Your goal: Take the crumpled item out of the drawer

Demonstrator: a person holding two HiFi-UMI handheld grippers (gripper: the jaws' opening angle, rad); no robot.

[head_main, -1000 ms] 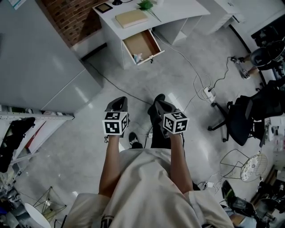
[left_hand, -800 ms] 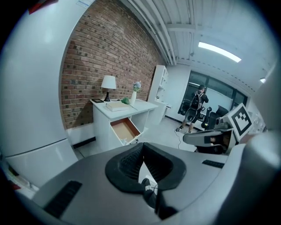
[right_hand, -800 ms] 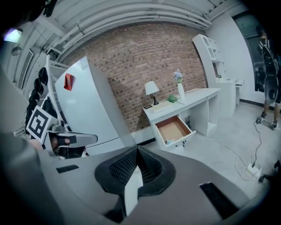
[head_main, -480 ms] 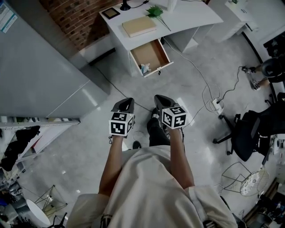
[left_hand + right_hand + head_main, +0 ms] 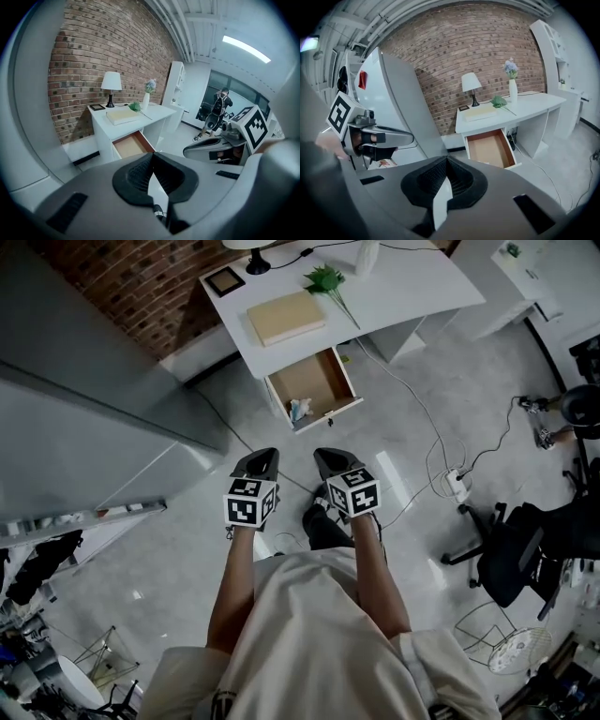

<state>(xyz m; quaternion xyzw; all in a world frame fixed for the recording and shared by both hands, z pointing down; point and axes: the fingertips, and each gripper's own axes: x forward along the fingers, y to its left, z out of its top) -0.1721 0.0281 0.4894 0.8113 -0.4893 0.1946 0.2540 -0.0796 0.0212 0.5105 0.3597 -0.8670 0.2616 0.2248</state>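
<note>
Glossy grey floor (image 5: 169, 559) fills the room below the person; a brick wall (image 5: 155, 282) runs at 11 o'clock, with a large grey cabinet (image 5: 84, 418) in front of it at 10 o'clock; a white desk (image 5: 403, 296) stands at 12 o'clock against the wall. An office chair (image 5: 511, 545) sits at 3 o'clock, and a white cable (image 5: 412, 395) trails from the desk across the floor to a power strip (image 5: 457, 482) at 2 o'clock.

On the desk top lie a beige book (image 5: 286, 317), a green sprig (image 5: 325, 279) and a small picture frame (image 5: 224, 280); a lamp (image 5: 471, 86) and a vase (image 5: 513, 89) of flowers stand toward the wall.

The drawer (image 5: 317, 379) under the desk is pulled open toward the person, its brown floor mostly bare; the crumpled item (image 5: 300, 410), pale and bunched, lies inside at the drawer's 7 o'clock corner, against the front panel.

The left gripper (image 5: 265, 455) and the right gripper (image 5: 322, 455) are held side by side over the floor, well apart from the drawer, both pointing toward 12 o'clock; each has its dark pads closed tip to tip with nothing between them.
</note>
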